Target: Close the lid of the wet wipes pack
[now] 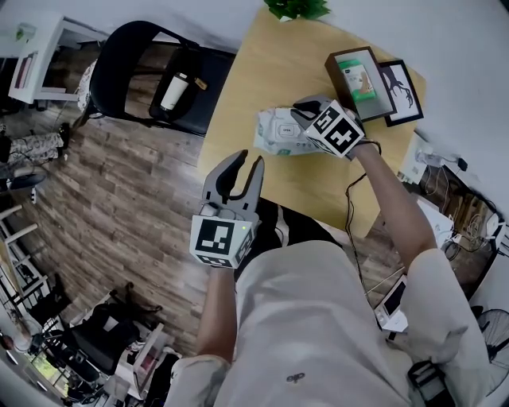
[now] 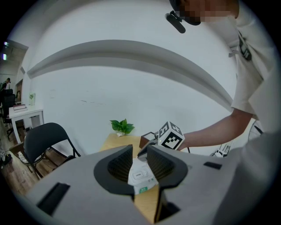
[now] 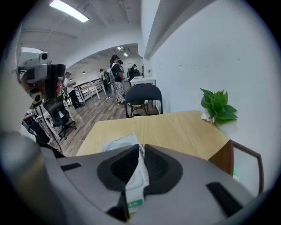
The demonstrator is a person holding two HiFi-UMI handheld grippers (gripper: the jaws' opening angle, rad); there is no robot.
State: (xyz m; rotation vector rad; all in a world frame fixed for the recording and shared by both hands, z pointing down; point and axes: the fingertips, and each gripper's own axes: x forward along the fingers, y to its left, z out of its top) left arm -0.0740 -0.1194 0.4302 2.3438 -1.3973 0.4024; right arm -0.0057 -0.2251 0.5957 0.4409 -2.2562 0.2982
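The white wet wipes pack (image 1: 274,131) lies on the wooden table (image 1: 262,71), toward its right side. My right gripper (image 1: 302,107) reaches down onto the pack's top. In the right gripper view the right gripper (image 3: 140,148) has its jaws nearly together, with a thin white piece of the pack's lid (image 3: 139,154) pinched at the tips and the pack (image 3: 116,144) spreading out beneath. My left gripper (image 1: 248,159) hovers off the table's near edge, open and holding nothing. In the left gripper view, the left gripper (image 2: 139,149) frames the pack (image 2: 140,178) at a distance.
Two framed pictures (image 1: 362,79) (image 1: 402,91) lie at the table's far right, and a green plant (image 1: 296,8) stands at its far edge. A black chair (image 1: 151,71) carrying a bottle (image 1: 175,90) stands to the left. Cables (image 1: 445,167) lie right of the table.
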